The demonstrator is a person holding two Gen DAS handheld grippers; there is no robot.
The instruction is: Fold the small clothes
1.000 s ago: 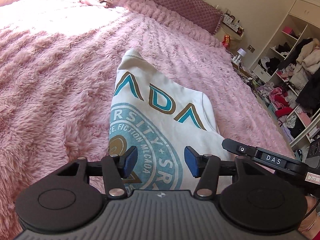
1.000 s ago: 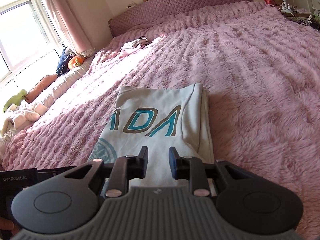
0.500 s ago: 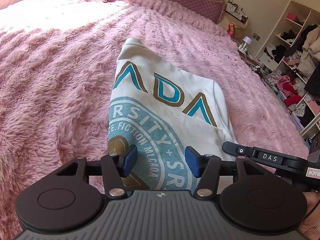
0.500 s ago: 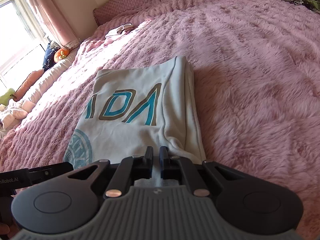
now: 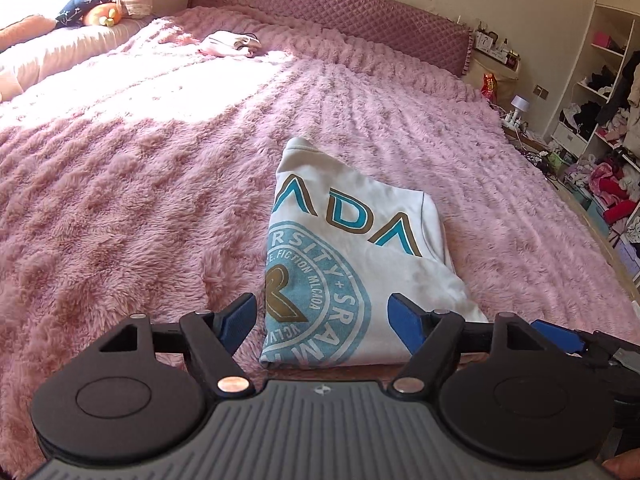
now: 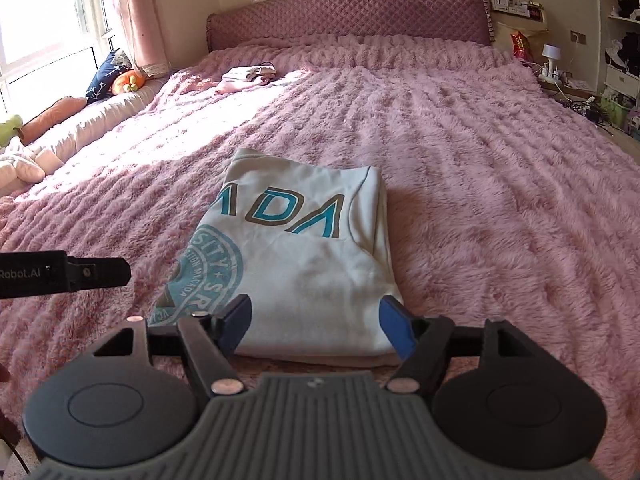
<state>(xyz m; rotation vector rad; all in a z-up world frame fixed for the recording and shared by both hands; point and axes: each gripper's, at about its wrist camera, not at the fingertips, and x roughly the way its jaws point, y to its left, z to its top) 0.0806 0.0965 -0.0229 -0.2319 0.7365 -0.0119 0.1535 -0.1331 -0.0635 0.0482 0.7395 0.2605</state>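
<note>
A folded white top [image 5: 348, 264] with teal and brown lettering and a round teal emblem lies flat on the pink fluffy bedspread [image 5: 120, 184]; the right wrist view shows the same top [image 6: 304, 264]. My left gripper [image 5: 324, 320] hovers above its near edge, jaws opening wide, nothing between the blue pads. My right gripper [image 6: 316, 326] is also raised over the near edge, jaws opening, the pads clear of the cloth. The left gripper's side [image 6: 68, 272] shows at the left of the right wrist view.
A small pile of pale folded clothes [image 5: 230, 44] lies far up the bed near the quilted headboard [image 5: 360, 20]. Cushions and soft toys [image 6: 116, 76] line the window side. Cluttered open shelves [image 5: 608, 120] and a bedside lamp [image 6: 554, 56] stand at the right.
Both grippers have let go of the top's near edge, opened wide and lifted back. The right was pinched shut on the cloth half a second ago. The top now lies flat.
</note>
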